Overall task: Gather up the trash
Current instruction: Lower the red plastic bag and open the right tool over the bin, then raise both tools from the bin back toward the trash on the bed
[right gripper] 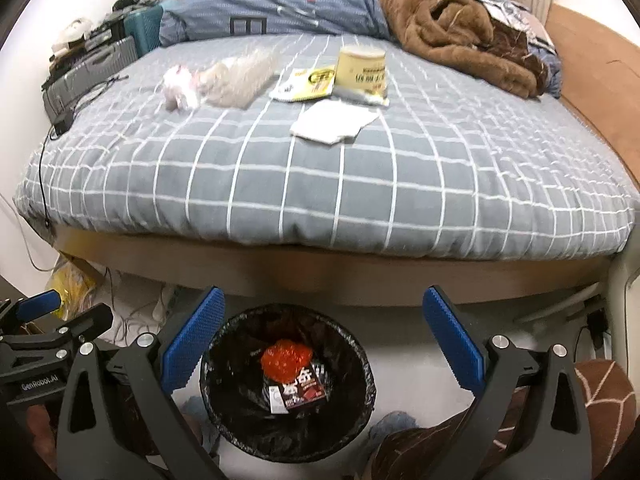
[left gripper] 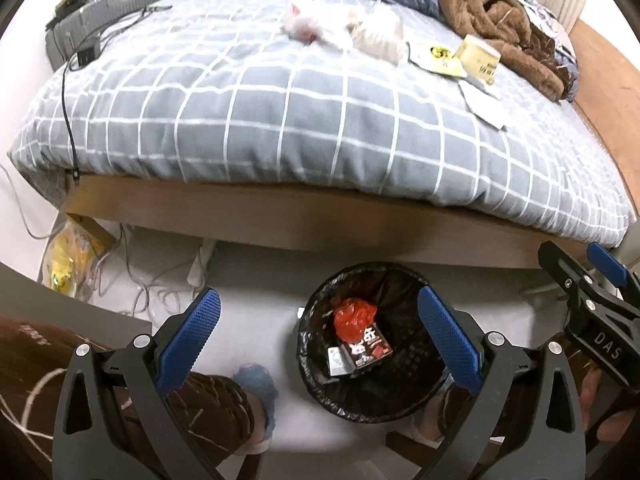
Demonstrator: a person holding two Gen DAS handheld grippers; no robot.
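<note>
Both grippers spread wide and empty above the trash bin [right gripper: 288,384].

Left gripper [left gripper: 318,336] and right gripper [right gripper: 320,332] held over the black-lined bin, below the bed [right gripper: 320,184]; jaws apart, gripping nothing. Inside the bin: red wrapper [right gripper: 286,354], dark carton [right gripper: 302,390]. Beyond the bin, on the checked bedding: paper cup [right gripper: 362,70], yellow packet [right gripper: 306,84], white napkin [right gripper: 334,122], clear plastic bag [right gripper: 238,78], crumpled tissue [right gripper: 178,88].
</note>
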